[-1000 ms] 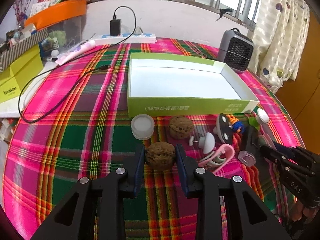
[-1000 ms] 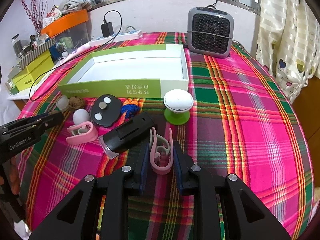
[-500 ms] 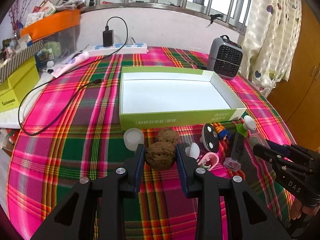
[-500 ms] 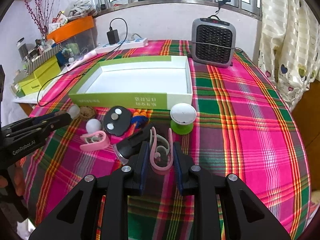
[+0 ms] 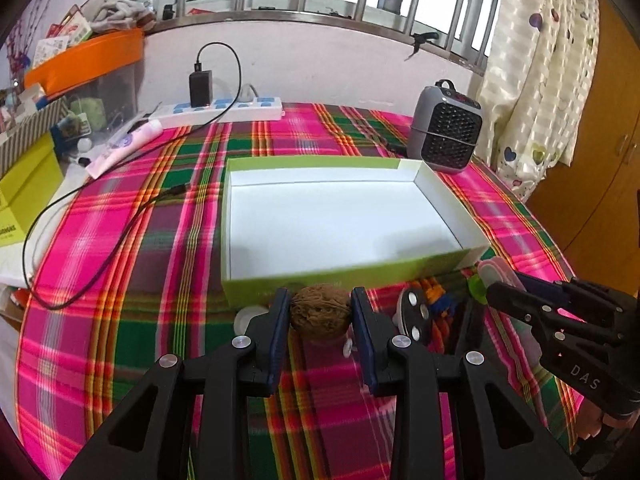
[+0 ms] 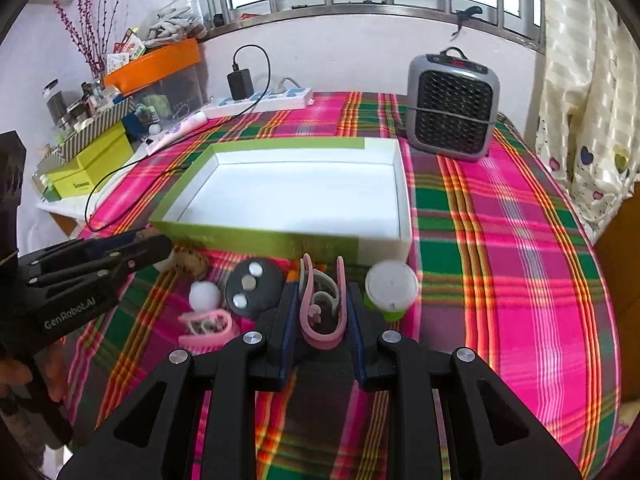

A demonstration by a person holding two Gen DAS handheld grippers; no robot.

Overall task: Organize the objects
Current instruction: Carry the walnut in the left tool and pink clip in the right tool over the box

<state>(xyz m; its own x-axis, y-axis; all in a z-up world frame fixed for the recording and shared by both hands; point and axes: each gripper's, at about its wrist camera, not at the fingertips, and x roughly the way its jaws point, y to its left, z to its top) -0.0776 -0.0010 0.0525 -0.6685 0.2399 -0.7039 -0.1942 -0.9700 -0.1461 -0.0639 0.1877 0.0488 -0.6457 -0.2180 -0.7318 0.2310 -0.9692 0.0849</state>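
Walnut (image 5: 320, 314) first: through the left wrist camera we are seeing it clamped between the fingers of the left gripper (image 5: 320, 316), carried clear of the plaid tabletop (image 5: 132, 248). We are looking straight ahead at the green box (image 5: 340, 276), whose near wall is sitting just beyond the fingertips, its white floor bare. The nut is lying short of that wall, so we are judging that the coming move is a push forward over the rim and then a release. The right gripper (image 5: 504, 292) is showing at the right edge, beside the box's near right corner.

Switching to the right wrist camera, we are watching the right gripper's fingers pinching a pink clip (image 6: 323, 308), its long axis running along the fingers and its open prongs pointing at the box. The box is again lying dead ahead. A second walnut (image 6: 190, 260), a pink clip (image 6: 206, 326), a black disc (image 6: 252, 288) and a white-topped green holder (image 6: 390, 286) are waiting on the cloth before the wall. Both loads are looking about equally close.
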